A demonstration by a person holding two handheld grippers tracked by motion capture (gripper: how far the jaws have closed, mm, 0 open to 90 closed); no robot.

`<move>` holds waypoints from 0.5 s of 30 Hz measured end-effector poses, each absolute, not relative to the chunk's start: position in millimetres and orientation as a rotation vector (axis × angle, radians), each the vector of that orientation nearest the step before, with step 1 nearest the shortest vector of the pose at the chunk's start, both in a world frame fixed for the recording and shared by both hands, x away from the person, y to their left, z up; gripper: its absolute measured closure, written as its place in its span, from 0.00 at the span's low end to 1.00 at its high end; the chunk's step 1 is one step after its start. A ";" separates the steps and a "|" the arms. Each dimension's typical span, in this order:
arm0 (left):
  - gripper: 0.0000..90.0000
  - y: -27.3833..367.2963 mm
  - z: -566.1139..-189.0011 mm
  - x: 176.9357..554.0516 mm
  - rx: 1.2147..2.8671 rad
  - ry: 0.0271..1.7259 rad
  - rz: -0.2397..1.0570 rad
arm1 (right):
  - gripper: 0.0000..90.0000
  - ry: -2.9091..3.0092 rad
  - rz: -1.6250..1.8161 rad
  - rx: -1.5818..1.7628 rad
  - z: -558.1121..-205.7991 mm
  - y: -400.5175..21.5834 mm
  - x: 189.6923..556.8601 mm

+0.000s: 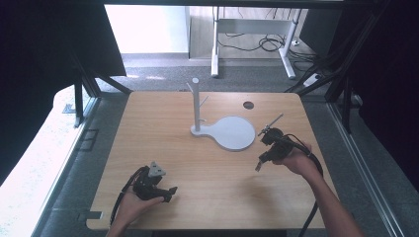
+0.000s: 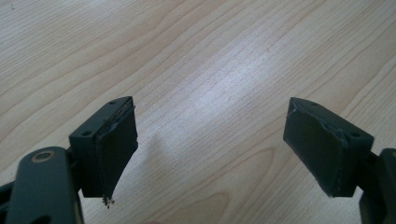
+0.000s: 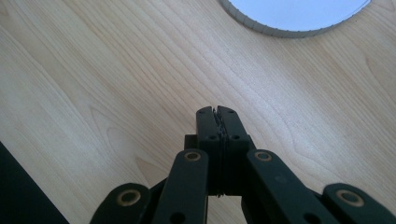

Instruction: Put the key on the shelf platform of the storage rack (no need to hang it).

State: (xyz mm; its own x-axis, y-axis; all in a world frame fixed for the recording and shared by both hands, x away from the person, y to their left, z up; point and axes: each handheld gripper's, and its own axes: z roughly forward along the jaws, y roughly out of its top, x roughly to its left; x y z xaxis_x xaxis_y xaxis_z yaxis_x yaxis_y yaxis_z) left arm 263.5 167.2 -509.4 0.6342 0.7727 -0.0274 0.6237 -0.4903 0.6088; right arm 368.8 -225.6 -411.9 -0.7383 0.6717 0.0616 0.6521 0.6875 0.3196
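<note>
A white stand (image 1: 196, 106) with short pegs rises from a white round base plate (image 1: 232, 133) in the middle of the wooden table (image 1: 163, 148). My right gripper (image 1: 258, 167) is held just right of that plate, near its front edge, jaws pressed together with nothing between them (image 3: 217, 112); the plate's ribbed rim (image 3: 280, 31) lies ahead of it. My left gripper (image 1: 172, 191) rests low near the table's front left. Its jaws stand wide apart over bare wood (image 2: 210, 140), nothing between the pads (image 2: 114, 149).
A round cable hole (image 1: 248, 104) sits at the table's far right. Black frame posts (image 1: 79, 98) flank the table on both sides. A white desk frame with cables (image 1: 257, 39) stands on the floor beyond the far edge.
</note>
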 end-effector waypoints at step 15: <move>0.20 167.4 -509.3 263.4 2.272 1.087 0.336 | 1.00 2.812 0.523 1.130 -401.0 -218.5 389.4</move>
State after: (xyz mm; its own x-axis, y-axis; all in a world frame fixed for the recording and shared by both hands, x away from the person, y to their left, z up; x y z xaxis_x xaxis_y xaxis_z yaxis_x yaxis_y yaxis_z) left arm 263.4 167.4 -509.3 0.6342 0.7727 -0.0263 0.6233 -0.4908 0.6088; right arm 389.4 -218.5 -401.0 -0.7281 0.6824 0.0645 0.6599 0.6724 0.3352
